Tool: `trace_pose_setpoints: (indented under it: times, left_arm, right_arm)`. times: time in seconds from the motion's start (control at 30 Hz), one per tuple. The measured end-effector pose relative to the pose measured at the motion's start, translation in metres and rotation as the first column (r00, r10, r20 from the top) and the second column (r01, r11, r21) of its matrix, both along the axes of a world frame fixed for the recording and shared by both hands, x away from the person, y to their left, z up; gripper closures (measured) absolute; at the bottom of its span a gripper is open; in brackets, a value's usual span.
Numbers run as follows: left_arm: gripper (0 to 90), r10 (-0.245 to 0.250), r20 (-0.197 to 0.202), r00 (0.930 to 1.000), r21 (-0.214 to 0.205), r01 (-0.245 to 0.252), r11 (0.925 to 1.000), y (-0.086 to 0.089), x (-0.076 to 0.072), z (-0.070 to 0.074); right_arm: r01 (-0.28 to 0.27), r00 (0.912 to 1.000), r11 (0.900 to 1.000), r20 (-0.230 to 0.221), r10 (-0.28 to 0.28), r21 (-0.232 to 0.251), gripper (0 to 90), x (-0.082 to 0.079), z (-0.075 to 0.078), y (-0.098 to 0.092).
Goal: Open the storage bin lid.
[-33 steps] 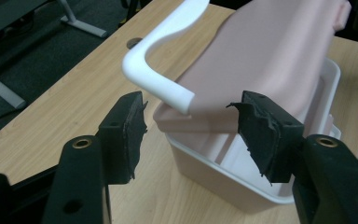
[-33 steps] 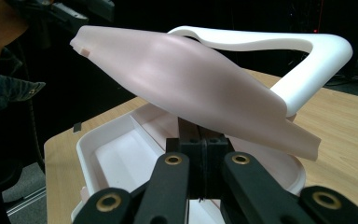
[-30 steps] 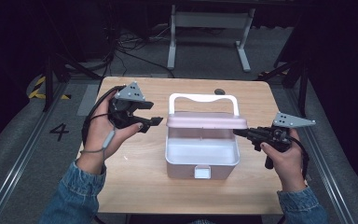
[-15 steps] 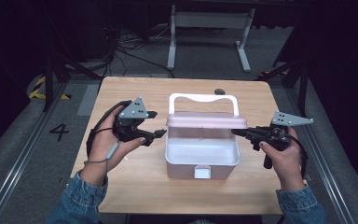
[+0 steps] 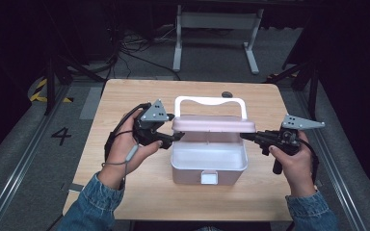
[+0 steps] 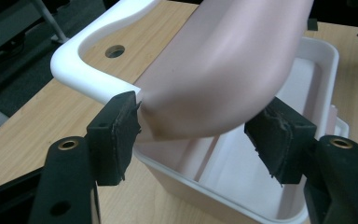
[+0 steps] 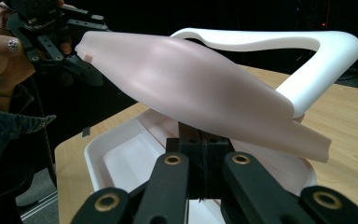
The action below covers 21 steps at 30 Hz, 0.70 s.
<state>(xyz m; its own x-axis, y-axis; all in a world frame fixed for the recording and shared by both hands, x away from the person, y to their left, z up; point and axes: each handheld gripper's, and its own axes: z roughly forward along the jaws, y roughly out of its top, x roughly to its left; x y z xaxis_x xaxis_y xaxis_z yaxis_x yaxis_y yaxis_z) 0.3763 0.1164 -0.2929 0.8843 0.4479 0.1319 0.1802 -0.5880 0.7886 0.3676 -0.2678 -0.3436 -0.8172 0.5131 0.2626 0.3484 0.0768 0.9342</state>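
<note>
A white plastic box (image 5: 208, 168) sits at the centre of the high view, open, with a small front latch (image 5: 209, 177). Its pale pink lid (image 5: 214, 124) is raised half-open, tilted above the hollow interior. A white handle (image 5: 210, 101) arches over the lid's far side.

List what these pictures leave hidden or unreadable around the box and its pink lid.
- Box interior, rear part: high view, covered by the raised pink lid.
- Lid hinge: every view, hidden behind the lid.
- Right claw contact: right gripper view, shut jaws meet under the lid edge; grip uncertain.
- Small dark thing on the table: high view, too small.
</note>
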Motion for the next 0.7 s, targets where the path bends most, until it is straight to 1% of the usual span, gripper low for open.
trace_pose_setpoints:
  times: [0.03, 0.1, 0.13, 0.17, 0.2, 0.23, 0.3, 0.43, 0.47, 0.53, 0.57, 0.6, 0.63, 0.67, 0.7]
  left_arm:
    - [36.6, 0.000, 0.000, 1.0000, 0.000, 0.000, 1.0000, 0.000, 0.000, 0.000]
    - [36.7, 0.004, 0.017, 0.9998, 0.006, -0.004, 1.0000, -0.004, 0.000, 0.001]
    - [37.7, 0.014, 0.031, 0.9994, 0.011, -0.014, 0.9998, -0.006, -0.002, 0.004]
    - [37.7, 0.014, 0.031, 0.9994, 0.011, -0.014, 0.9998, -0.006, -0.002, 0.004]
    - [37.9, 0.012, 0.044, 0.9990, 0.007, -0.012, 0.9999, -0.008, -0.002, 0.005]
    - [38.7, 0.013, 0.046, 0.9988, 0.002, -0.013, 0.9999, -0.009, -0.002, 0.006]
    - [39.0, 0.010, 0.057, 0.9983, 0.001, -0.010, 1.0000, -0.011, -0.001, 0.007]
    - [39.7, 0.001, 0.071, 0.9975, 0.013, -0.001, 0.9999, -0.016, 0.001, 0.008]
    - [40.4, -0.009, 0.081, 0.9967, 0.019, 0.008, 0.9998, -0.019, 0.002, 0.008]
    - [40.8, -0.013, 0.082, 0.9966, 0.023, 0.011, 0.9997, -0.021, 0.002, 0.007]
    - [41.7, -0.014, 0.089, 0.9959, 0.027, 0.011, 0.9996, -0.023, 0.003, 0.007]
    - [42.7, -0.011, 0.102, 0.9947, 0.043, 0.007, 0.9990, -0.024, 0.003, 0.008]
    - [48.5, -0.007, 0.104, 0.9945, 0.040, 0.003, 0.9992, -0.025, 0.003, 0.008]
    - [48.9, -0.009, 0.103, 0.9946, 0.034, 0.006, 0.9994, -0.025, 0.004, 0.008]
    - [49.2, -0.011, 0.107, 0.9942, 0.040, 0.007, 0.9992, -0.025, 0.004, 0.009]
  right_arm:
    - [0.000, 1.0000, 1.0000, 0.000, 0.000, 0.000, 90.0, 0.000, 0.000, 0.000]
    - [0.002, 1.0000, 1.0000, -0.003, -0.002, -0.001, 90.0, 0.000, 0.000, 0.000]
    - [0.001, 1.0000, 1.0000, -0.003, -0.001, -0.001, 90.0, 0.000, 0.000, 0.000]
    - [0.001, 1.0000, 1.0000, -0.003, -0.001, -0.001, 90.0, 0.000, 0.000, 0.000]
    - [0.003, 1.0000, 1.0000, -0.003, -0.003, 0.004, 89.8, 0.000, 0.000, 0.000]
    - [0.001, 1.0000, 1.0000, -0.005, -0.001, 0.007, 89.8, 0.000, 0.000, 0.000]
    - [0.003, 1.0000, 1.0000, -0.003, -0.003, 0.005, 89.3, 0.001, 0.000, 0.000]
    - [0.002, 1.0000, 1.0000, -0.006, -0.002, 0.009, 88.5, 0.001, 0.000, 0.000]
    - [0.002, 1.0000, 0.9999, -0.008, -0.002, 0.012, 87.6, 0.001, 0.000, -0.001]
    - [0.003, 0.9999, 0.9999, -0.010, -0.003, 0.014, 87.2, 0.001, 0.000, -0.001]
    - [0.005, 0.9999, 0.9999, -0.010, -0.005, 0.014, 86.6, 0.000, 0.000, -0.001]
    - [0.007, 0.9999, 0.9999, -0.010, -0.007, 0.015, 86.2, 0.001, 0.000, -0.001]
    - [0.008, 0.9999, 0.9999, -0.009, -0.008, 0.013, 85.9, 0.001, 0.000, -0.002]
    - [0.007, 0.9999, 0.9999, -0.012, -0.007, 0.012, 84.8, 0.001, 0.000, -0.002]
    - [0.008, 0.9999, 0.9999, -0.010, -0.007, 0.012, 84.0, 0.001, 0.000, -0.002]
